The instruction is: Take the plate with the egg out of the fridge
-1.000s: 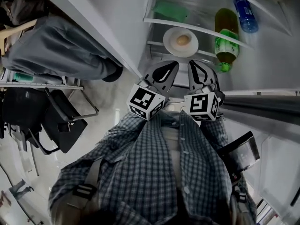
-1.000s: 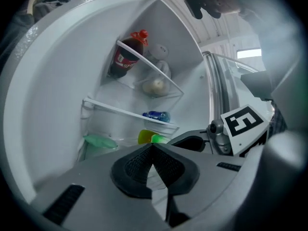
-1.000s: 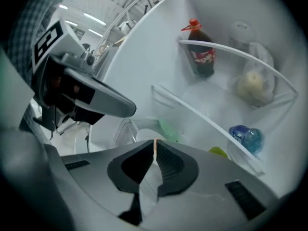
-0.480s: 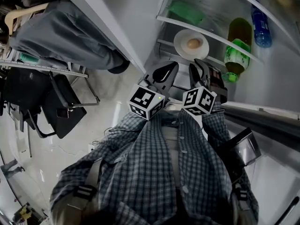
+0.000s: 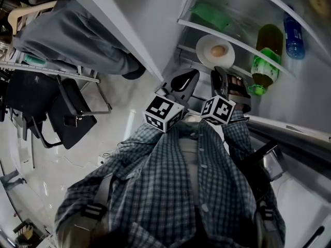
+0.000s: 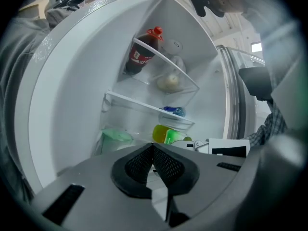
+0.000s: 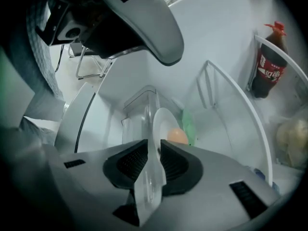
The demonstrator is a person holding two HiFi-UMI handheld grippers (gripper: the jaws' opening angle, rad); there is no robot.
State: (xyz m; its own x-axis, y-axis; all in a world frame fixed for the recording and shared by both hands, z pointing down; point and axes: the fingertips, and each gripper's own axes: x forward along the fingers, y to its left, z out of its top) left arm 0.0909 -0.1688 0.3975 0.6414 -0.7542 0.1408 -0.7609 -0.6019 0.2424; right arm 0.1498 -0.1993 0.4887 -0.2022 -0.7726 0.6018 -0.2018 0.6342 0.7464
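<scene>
1. The egg [image 5: 218,50] lies loose near the middle of the plate [image 5: 206,49]. A tilt or jerk on the way out could roll it off.
2. The plate sits on a fridge shelf, edge-on to the right gripper [image 7: 150,146]. Its near rim lines up with the clear shelf edge [image 7: 150,182] in the jaw gap. Closing too soon might catch that edge, not the rim, or push the plate deeper.
3. A thin bite on one side of the rim may let the plate sag.
4. The right gripper's jaws stand slightly apart, pressing on nothing I can see. Its pads [image 7: 132,163] are just short of the plate's near rim.
5. The left gripper [image 6: 153,147] is closed and empty, farther from the plate.
6. The green bottle [image 5: 262,66] stands near the plate's right side, so a wide swing could knock it.
</scene>
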